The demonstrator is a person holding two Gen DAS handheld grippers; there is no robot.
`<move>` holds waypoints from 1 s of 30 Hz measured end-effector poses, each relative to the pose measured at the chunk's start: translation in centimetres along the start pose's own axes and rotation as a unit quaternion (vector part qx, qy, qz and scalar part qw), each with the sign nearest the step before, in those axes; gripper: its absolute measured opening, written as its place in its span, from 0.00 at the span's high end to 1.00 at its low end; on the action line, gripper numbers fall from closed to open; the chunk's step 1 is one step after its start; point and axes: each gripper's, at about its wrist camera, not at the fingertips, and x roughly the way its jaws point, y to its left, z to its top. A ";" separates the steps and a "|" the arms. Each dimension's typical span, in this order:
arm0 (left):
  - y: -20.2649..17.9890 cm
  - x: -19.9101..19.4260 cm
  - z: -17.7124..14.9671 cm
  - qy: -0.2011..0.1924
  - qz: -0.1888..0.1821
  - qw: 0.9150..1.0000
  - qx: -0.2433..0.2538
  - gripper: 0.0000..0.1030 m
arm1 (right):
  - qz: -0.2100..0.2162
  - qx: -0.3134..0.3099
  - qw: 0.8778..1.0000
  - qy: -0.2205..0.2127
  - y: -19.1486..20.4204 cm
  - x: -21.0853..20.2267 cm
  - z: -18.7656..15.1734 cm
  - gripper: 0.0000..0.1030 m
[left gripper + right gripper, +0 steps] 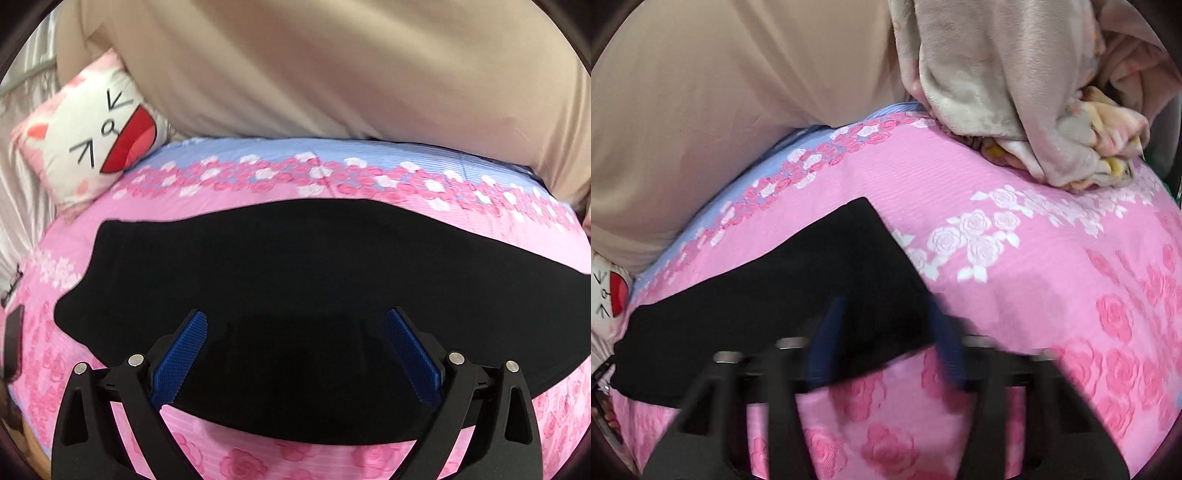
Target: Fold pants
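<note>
Black pants (295, 280) lie flat on the bed (258, 458), between folds. Left tool (295, 328) gapes empty above them; right tool (882, 317), blurred, grip indeterminate, straddles the near right corner. Next: seize that edge.

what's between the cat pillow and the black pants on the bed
In the left wrist view only bare pink rose bedsheet separates the cat pillow from the black pants; nothing else lies there.

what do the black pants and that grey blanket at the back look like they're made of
Black pants: looks like a smooth, matte woven or knit fabric; it lies flat with clean edges and no sheen, though no weave shows. Grey blanket: probably plush fleece; its surface looks fuzzy with a soft sheen and thick rounded folds.
</note>
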 end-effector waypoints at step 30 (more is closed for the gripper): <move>12.7 2.2 -4.1 0.039 0.029 0.988 -0.147 0.07 | 0.160 0.002 0.987 -0.029 16.0 -1.9 4.0 0.84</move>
